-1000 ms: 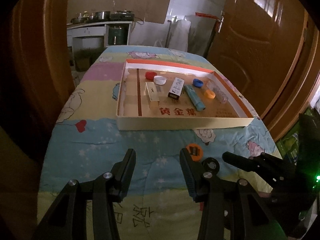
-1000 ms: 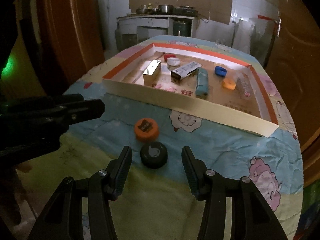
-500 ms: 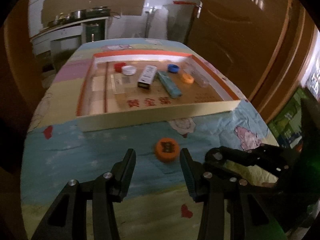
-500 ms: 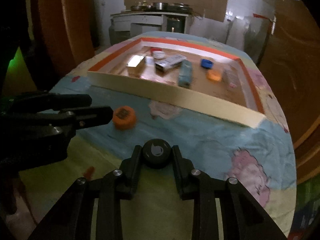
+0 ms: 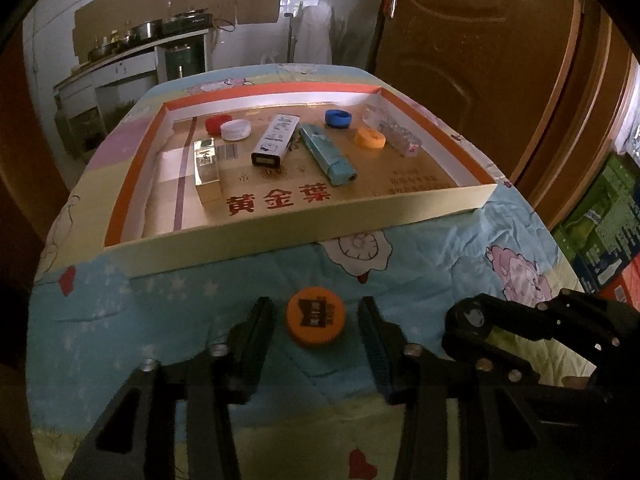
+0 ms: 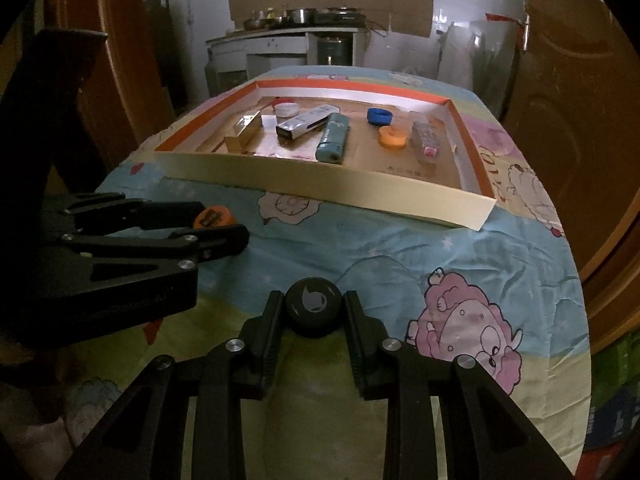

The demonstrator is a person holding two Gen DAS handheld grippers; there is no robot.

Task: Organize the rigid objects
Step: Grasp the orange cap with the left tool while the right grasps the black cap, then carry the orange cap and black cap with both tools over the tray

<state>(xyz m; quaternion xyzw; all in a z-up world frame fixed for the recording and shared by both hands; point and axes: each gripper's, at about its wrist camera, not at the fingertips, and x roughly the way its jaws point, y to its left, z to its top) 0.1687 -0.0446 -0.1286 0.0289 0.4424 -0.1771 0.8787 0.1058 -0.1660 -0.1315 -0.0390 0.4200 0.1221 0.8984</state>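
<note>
An orange cap (image 5: 316,316) lies on the patterned cloth in front of the cardboard tray (image 5: 304,236). My left gripper (image 5: 316,320) is open, its fingers on either side of the cap and apart from it. The orange cap also shows in the right wrist view (image 6: 212,217) between the left gripper's fingers (image 6: 208,240). My right gripper (image 6: 313,312) is shut on a black cap (image 6: 313,308), held just above the cloth; the black cap shows in the left wrist view (image 5: 472,316) too.
The tray (image 6: 332,190) holds red (image 5: 216,123), white (image 5: 236,129), blue (image 5: 338,118) and orange (image 5: 371,137) caps, a gold box (image 5: 207,164), a white box (image 5: 276,140), a teal box (image 5: 327,154) and a clear case (image 5: 394,135). A wooden door (image 5: 500,60) stands right.
My left gripper has moved forward so its fingers now straddle the orange cap. My right gripper, shut on the black cap since half a second ago, has lifted it slightly and shifted right.
</note>
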